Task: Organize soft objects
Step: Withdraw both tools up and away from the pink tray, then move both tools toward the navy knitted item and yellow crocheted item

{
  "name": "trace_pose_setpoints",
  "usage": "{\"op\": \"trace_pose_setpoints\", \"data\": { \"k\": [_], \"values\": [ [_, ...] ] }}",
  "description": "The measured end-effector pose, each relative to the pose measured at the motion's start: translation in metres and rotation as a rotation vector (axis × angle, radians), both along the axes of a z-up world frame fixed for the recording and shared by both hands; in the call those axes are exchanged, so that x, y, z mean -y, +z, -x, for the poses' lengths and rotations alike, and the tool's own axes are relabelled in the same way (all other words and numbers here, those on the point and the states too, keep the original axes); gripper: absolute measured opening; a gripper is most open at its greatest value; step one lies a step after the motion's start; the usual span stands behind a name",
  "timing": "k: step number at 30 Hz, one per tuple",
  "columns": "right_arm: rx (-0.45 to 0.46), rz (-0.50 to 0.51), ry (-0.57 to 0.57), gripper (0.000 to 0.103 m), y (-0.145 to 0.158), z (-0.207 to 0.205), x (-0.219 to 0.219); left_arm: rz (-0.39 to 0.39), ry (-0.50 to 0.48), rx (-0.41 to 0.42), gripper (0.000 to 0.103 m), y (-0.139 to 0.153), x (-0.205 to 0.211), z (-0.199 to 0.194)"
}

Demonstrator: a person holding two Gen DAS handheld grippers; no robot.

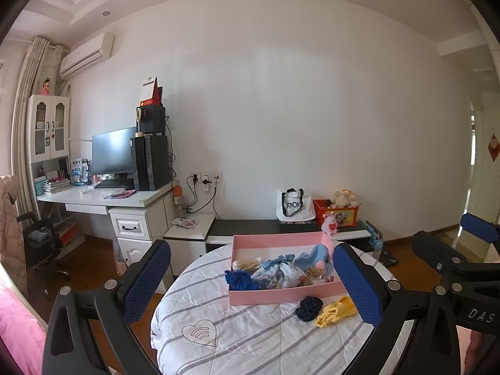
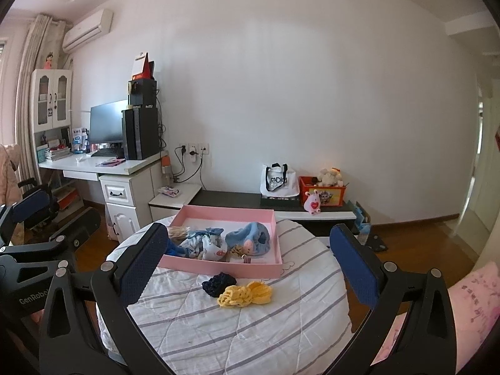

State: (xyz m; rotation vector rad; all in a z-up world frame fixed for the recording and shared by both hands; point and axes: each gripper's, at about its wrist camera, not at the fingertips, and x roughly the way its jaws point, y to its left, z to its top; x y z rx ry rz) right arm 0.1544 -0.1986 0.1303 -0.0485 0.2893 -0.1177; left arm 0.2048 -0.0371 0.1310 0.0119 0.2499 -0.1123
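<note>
Both my grippers hang spread wide and empty; from the right gripper [image 2: 250,268] the yellow knit piece [image 2: 244,293] lies dead ahead, long axis crosswise, navy knit piece [image 2: 217,283] touching it, pink tray [image 2: 225,267] just beyond; left gripper [image 1: 253,278] sits further off

A white desk [image 1: 103,198] carries a monitor [image 1: 113,151], beside a low bench [image 2: 250,201] holding a tote bag [image 2: 278,181].

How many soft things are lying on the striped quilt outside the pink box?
2: a dark navy knitted piece just in front of the pink box, and a yellow knitted piece touching it on the right. None seem hidden.
</note>
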Motion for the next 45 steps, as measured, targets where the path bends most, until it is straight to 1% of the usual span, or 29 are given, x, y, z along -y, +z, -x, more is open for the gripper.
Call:
{"op": "trace_pose_setpoints", "data": {
  "k": [22, 26, 31, 36, 45],
  "values": [
    [-0.023, -0.002, -0.013, 0.103, -0.004, -0.006, 0.006, -0.007, -0.002, -0.013, 0.103, 0.000, -0.002, 0.004],
    [-0.040, -0.006, -0.015, 0.103, -0.008, -0.011, 0.007, -0.010, -0.006, -0.030, 0.103, -0.004, -0.001, -0.003],
    [-0.088, -0.022, -0.024, 0.103, -0.020, -0.025, 0.012, -0.014, 0.003, -0.073, 0.103, -0.012, -0.002, -0.017],
    [-0.145, -0.046, -0.034, 0.103, -0.036, -0.042, 0.019, -0.026, 0.000, -0.135, 0.103, -0.023, -0.001, -0.039],
    [-0.296, -0.075, -0.046, 0.103, -0.079, -0.083, 0.027, -0.035, 0.004, -0.276, 0.103, -0.052, -0.003, -0.092]
  ]
}}
